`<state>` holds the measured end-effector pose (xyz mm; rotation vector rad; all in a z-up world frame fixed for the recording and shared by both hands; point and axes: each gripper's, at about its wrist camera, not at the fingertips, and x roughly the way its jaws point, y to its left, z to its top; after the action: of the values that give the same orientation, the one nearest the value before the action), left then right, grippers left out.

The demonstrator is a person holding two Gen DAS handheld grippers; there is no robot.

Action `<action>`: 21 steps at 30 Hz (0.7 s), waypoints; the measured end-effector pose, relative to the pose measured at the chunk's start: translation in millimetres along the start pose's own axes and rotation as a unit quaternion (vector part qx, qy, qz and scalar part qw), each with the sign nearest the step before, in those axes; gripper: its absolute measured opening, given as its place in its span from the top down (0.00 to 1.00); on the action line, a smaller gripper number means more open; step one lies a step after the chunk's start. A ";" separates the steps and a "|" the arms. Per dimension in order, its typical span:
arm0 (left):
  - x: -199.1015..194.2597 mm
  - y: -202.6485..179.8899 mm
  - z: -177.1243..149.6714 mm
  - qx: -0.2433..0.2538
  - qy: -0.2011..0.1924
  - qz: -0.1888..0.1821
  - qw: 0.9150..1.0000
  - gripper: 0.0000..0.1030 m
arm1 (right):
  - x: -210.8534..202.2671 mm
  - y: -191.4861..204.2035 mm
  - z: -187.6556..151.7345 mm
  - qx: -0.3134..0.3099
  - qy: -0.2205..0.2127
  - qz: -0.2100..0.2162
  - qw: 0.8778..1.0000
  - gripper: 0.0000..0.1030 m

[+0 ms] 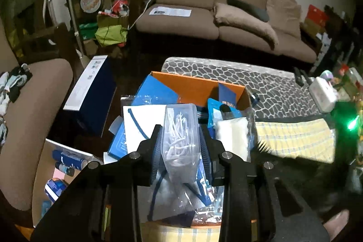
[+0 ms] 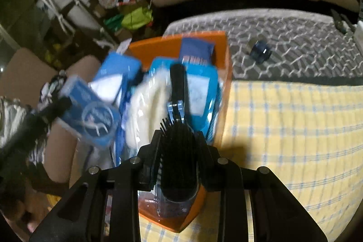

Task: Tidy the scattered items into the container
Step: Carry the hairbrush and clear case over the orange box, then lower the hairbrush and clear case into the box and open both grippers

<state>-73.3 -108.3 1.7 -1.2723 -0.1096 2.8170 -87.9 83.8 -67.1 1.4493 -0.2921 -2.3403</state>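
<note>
My left gripper (image 1: 180, 134) is shut on a clear plastic box of white floss picks (image 1: 180, 137), held above the orange box (image 1: 192, 85), which is piled with blue packets and a white cloth pack (image 1: 231, 135). My right gripper (image 2: 178, 140) is shut on a black hairbrush (image 2: 178, 151), bristles up, its handle (image 2: 178, 83) reaching over the orange box (image 2: 223, 53). The left gripper with the floss box (image 2: 90, 115) shows blurred at the left of the right wrist view. A small dark blue cap (image 2: 261, 51) lies on the patterned mat beyond the box.
The box stands on a yellow checked cloth (image 2: 295, 128) over a table with a grey honeycomb mat (image 1: 272, 83). A brown sofa (image 1: 215, 15) is behind. A dark blue carton (image 1: 93, 92) and an armchair (image 1: 34, 117) are at left. Clutter (image 1: 329, 92) sits at the table's right end.
</note>
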 end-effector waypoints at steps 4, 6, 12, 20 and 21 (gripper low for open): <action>-0.7 1.7 3.6 -0.004 -0.002 -0.003 1.000 0.71 | 13.0 11.0 -11.2 -0.007 0.009 0.003 1.000 0.72; -3.1 6.8 4.2 -0.012 -0.003 -0.011 1.000 0.71 | 9.8 15.0 -12.7 -0.015 0.011 0.005 1.000 0.70; -6.0 21.6 1.3 -0.036 0.022 -0.046 0.998 0.71 | -12.3 23.4 -14.4 -0.037 0.000 0.020 0.999 0.55; -4.9 26.0 3.1 -0.046 0.025 -0.052 0.997 0.71 | -49.3 6.3 -10.3 -0.025 -0.047 0.028 0.998 0.50; -2.9 25.4 4.9 -0.047 0.023 -0.051 0.997 0.71 | -50.7 2.7 -9.1 -0.020 -0.048 0.028 0.998 0.49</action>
<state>-75.5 -134.0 4.9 -1.3084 -0.3004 2.7252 -58.9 102.5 -28.8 1.2961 -0.3069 -2.3614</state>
